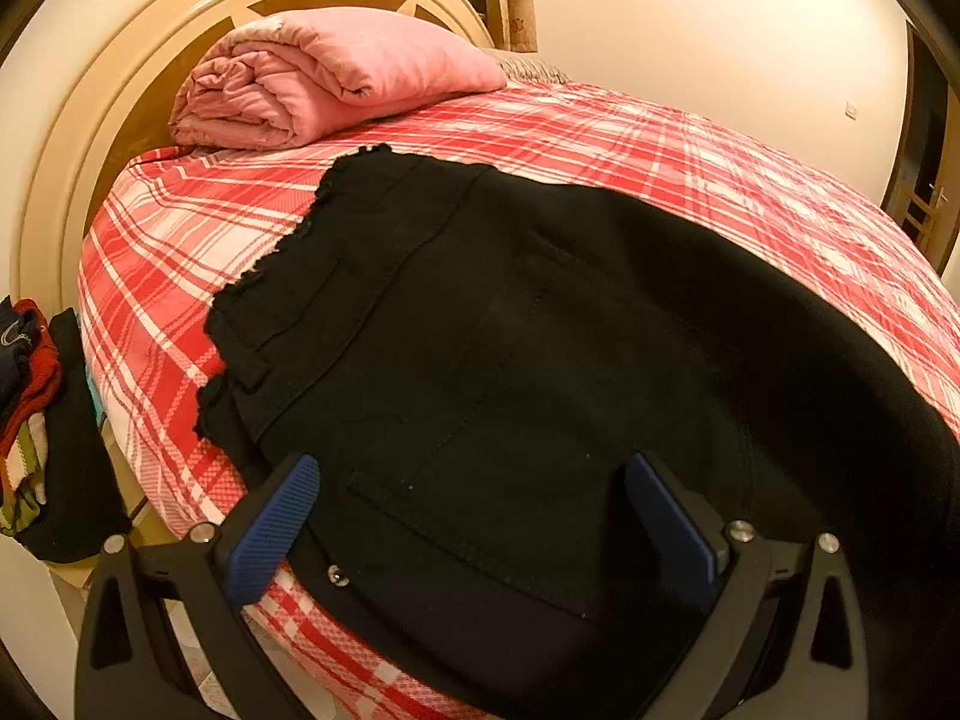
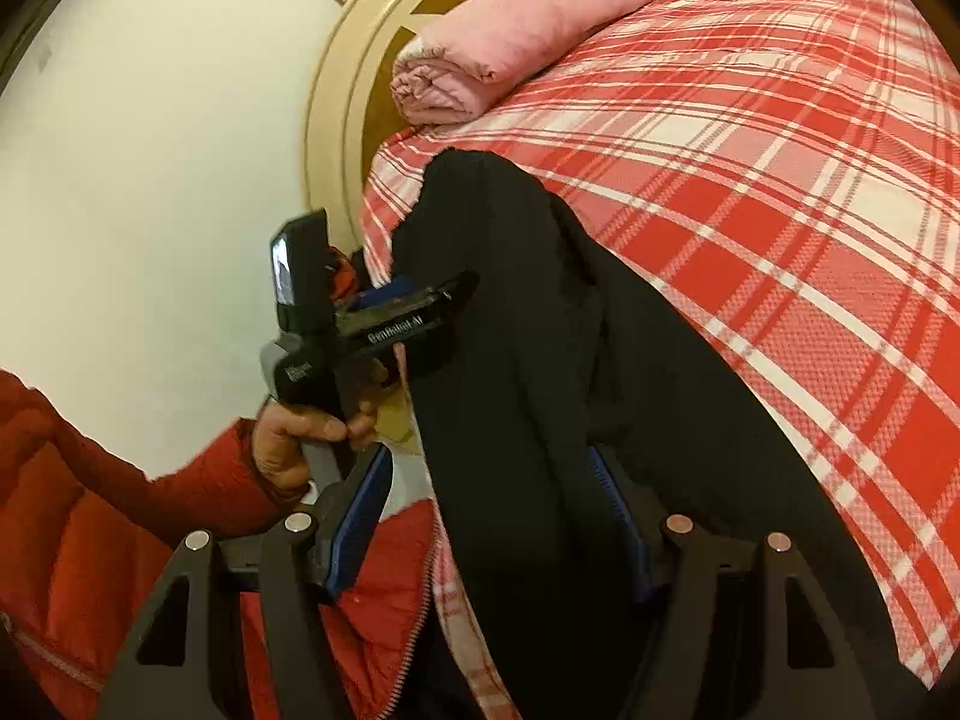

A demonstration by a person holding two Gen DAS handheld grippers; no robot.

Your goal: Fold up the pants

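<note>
My left gripper (image 1: pixel 471 516) is spread wide over the black pants (image 1: pixel 540 330) on the plaid bed (image 1: pixel 750 180), gripping nothing. My right gripper (image 2: pixel 495 510) also gapes; dark cloth hides its far finger, so contact is unclear.

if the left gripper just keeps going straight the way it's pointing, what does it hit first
Most likely the black pants: the open left gripper already straddles their back pocket area. Beyond lies the plaid bed sheet. Depth is unclear.
</note>
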